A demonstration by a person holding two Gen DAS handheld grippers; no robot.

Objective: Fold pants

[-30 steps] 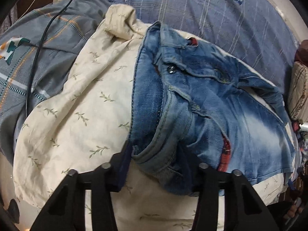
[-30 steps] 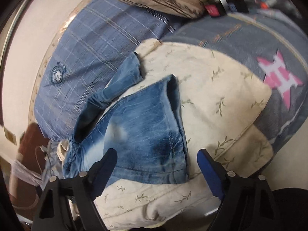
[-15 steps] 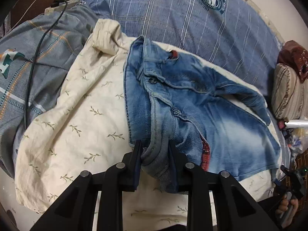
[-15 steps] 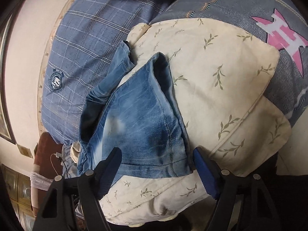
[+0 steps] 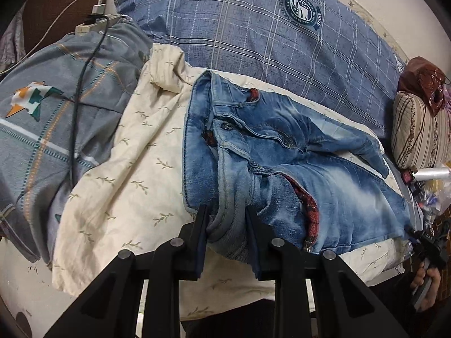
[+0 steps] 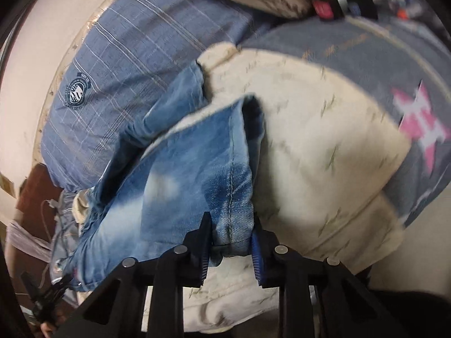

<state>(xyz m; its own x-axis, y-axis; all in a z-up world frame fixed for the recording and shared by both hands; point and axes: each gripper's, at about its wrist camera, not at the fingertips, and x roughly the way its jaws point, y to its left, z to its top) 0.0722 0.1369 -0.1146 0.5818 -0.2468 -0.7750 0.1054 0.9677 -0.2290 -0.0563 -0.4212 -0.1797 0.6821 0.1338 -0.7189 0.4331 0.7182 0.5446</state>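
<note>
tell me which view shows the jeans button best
The left wrist view: the metal button sits sharp and unobstructed on the waistband of the jeans. The right wrist view is blurred and shows only the hem end of the jeans, so no button is visible there.

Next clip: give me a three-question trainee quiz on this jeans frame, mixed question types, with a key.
1. True or false: the left hand-held gripper is clamped on the jeans' waistband end.
2. What lies directly under the jeans? A) cream leaf-print cloth B) bare floor C) a towel rack
3. Fill in: the right hand-held gripper has the jeans' ____ end between its fingers.

Key: 1 true; 2 A; 3 leg hem; its jaws are closing on it.
</note>
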